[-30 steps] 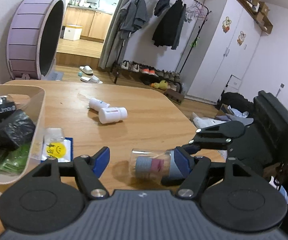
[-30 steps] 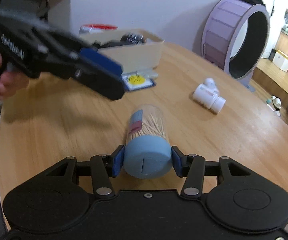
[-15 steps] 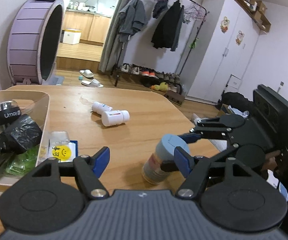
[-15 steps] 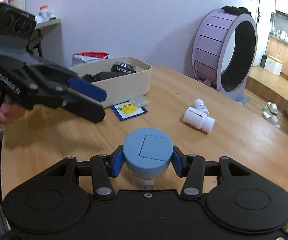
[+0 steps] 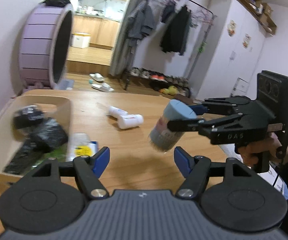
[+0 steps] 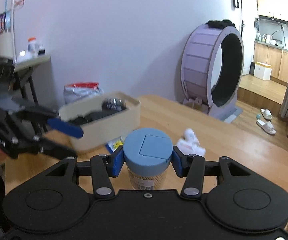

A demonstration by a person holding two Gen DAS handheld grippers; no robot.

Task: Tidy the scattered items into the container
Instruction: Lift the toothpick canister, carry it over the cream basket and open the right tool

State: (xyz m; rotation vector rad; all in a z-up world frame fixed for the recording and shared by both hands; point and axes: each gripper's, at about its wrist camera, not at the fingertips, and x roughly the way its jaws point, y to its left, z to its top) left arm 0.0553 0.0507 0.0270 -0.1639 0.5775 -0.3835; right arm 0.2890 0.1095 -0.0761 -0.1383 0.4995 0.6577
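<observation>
Right gripper (image 6: 148, 161), blue pads clamped on the blue lid of a clear plastic toothpick jar (image 6: 147, 160), holds it clear above the wooden table (image 6: 233, 140); left gripper (image 5: 141, 161) hovers with jaws apart, empty. Step in hand: carrying. Next, the jar must travel over the beige bin's (image 6: 112, 127) rim before release.

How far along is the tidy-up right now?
Done: the beige container already holds a black bag and other dark items. In hand: the right gripper grips the blue-lidded toothpick jar, clear of the table; the left gripper is open and empty. Left: two white bottles and the smiley-face packet beside the container.
</observation>
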